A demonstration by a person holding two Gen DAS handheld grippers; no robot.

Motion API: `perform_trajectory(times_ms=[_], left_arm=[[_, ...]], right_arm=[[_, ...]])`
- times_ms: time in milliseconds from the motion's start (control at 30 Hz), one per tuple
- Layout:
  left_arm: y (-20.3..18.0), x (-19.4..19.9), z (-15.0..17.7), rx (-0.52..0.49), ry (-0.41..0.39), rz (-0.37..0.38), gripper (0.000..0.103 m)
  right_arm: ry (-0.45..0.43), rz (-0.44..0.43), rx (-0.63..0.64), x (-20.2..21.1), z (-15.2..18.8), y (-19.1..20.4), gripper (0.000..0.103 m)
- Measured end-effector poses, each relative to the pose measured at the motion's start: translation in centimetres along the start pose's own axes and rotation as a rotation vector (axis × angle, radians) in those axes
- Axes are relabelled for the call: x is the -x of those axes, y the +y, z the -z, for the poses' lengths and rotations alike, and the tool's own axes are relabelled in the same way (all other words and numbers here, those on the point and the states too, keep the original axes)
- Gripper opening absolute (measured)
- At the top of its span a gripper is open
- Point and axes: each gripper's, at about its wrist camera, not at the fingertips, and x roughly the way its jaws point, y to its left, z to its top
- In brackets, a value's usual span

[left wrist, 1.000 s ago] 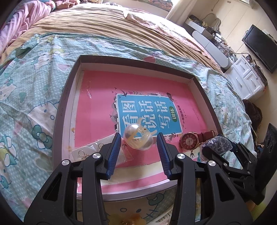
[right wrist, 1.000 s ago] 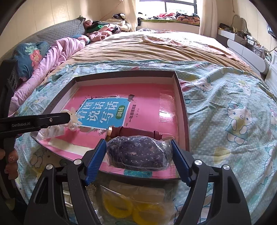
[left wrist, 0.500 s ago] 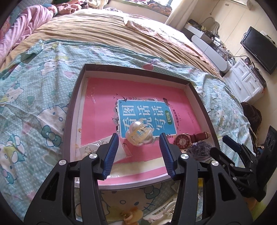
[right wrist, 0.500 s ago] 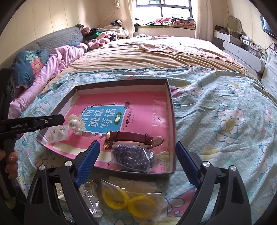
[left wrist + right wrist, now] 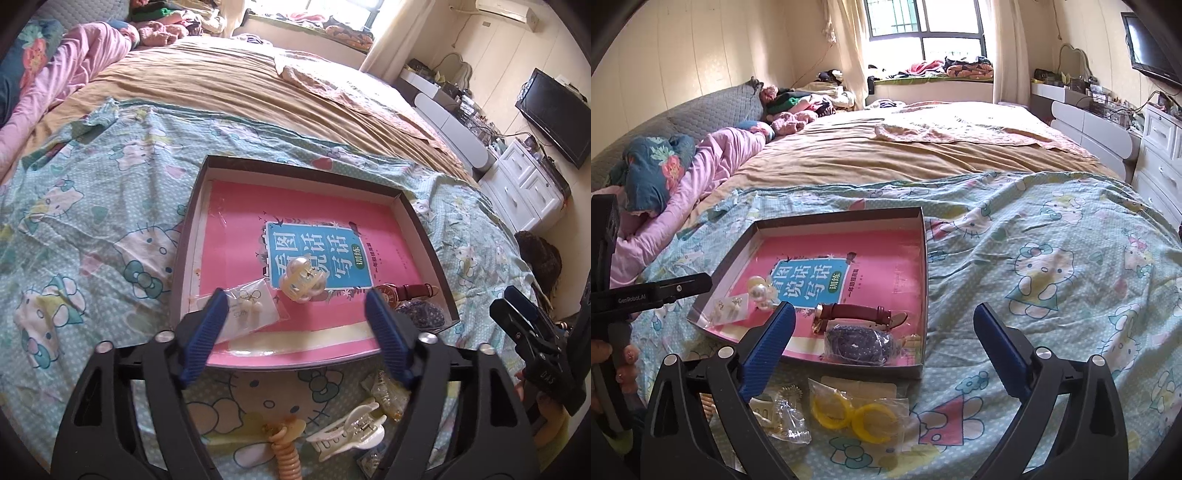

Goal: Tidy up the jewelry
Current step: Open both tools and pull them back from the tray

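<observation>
A shallow dark-rimmed box [image 5: 301,166] [image 5: 925,258] lined with a pink book lies on the bed. In it are a pearl hair claw [image 5: 301,282] [image 5: 761,293], a bag of earrings [image 5: 251,306] [image 5: 729,310], a red-strap watch [image 5: 406,291] [image 5: 857,314] and a bag of dark beads [image 5: 423,312] [image 5: 860,341]. My left gripper [image 5: 295,326] is open and empty over the box's near edge. My right gripper [image 5: 886,350] is open and empty, above the near side of the box. A bag of yellow rings [image 5: 853,411] lies just below it.
On the Hello Kitty sheet in front of the box lie a white hair claw [image 5: 351,432], an orange coil hair tie [image 5: 286,446] and small clear bags [image 5: 786,417]. A pink blanket [image 5: 701,173] lies at the left; white drawers [image 5: 528,184] stand at the right.
The right gripper let go of the bead bag in the box, opened wide and drew back. The left gripper opened wider and drew back from the pearl claw.
</observation>
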Motion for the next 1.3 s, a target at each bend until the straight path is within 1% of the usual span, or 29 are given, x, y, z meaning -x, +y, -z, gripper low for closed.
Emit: perform_trajectory(times_ms=[67, 167, 233, 300, 333, 833, 1300], left_arm=[[-0.1, 0.7, 0.1, 0.002, -0.016, 0.000, 0.078], [-0.2, 1.7, 0.2, 0.004, -0.035, 0.000, 0.086], [-0.3, 2.3, 0.3, 0.003, -0.045, -0.001, 0.087], [-0.4, 2.8, 0.4, 0.006, -0.055, 0.000, 0.092], [-0.5, 3.2, 0.4, 0.007, -0.062, 0.002, 0.092], [-1.0, 6.4, 2.1, 0.012, -0.118, 0.013, 0.093], [-0.9, 7.6, 4.7, 0.006, -0.127, 0.007, 0.093]], right_arm=[[-0.009, -0.004, -0.001, 0.5, -0.1, 0.1, 0.096], [-0.023, -0.005, 0.002, 1.3, -0.2, 0.2, 0.097], [-0.033, -0.007, 0.003, 1.8, -0.2, 0.2, 0.097], [-0.042, -0.007, 0.004, 2.3, -0.2, 0.2, 0.097], [-0.046, -0.008, 0.004, 2.6, -0.2, 0.2, 0.097], [-0.091, -0.007, 0.015, 5.6, 0.6, 0.3, 0.098], [-0.093, -0.018, 0.035, 7.2, 2.2, 1.1, 0.098]])
